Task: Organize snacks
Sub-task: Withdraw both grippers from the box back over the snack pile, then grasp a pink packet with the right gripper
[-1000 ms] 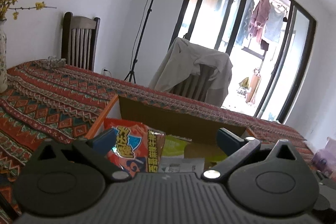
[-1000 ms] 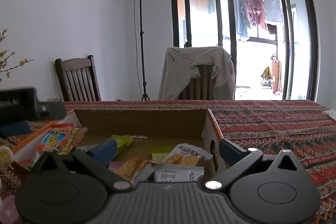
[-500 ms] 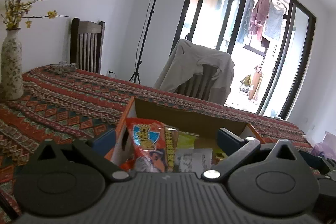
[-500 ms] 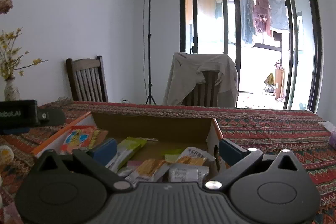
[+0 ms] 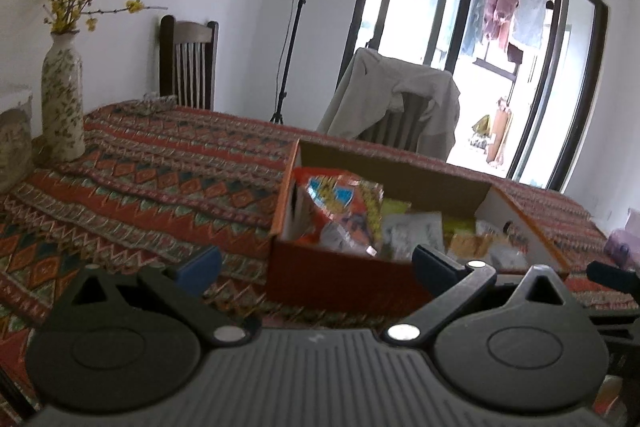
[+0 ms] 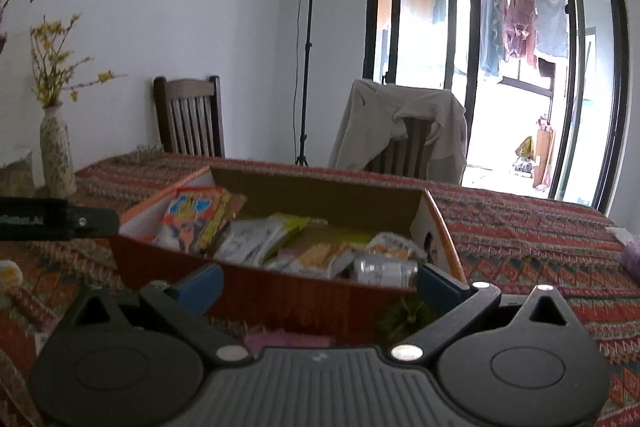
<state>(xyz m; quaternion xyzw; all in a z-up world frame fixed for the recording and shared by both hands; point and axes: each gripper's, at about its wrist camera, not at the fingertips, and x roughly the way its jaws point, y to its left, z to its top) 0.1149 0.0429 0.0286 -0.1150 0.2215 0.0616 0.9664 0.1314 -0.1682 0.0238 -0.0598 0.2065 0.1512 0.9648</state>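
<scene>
Left gripper: released, jaws spread wide, nothing between them; it hangs over the patterned surface, just short of the box's near-left corner.
Right gripper: also released and empty, held in front of the box's near wall.
Cardboard box: straight ahead of the right gripper; ahead and slightly right of the left one. Its long axis runs across both views, left to right.
Red snack bag: propped against the box's left end wall, the end nearer the left gripper.
Other packets: white, green and yellow ones lie flat in the middle and right of the box, nearer the right gripper.
Loose items: a pink packet and a dark green thing lie on the surface between the right gripper and the box wall, partly hidden.
Judgement: 2 items seem left outside; the right gripper is nearer both, and would reach down, not forward.
</scene>
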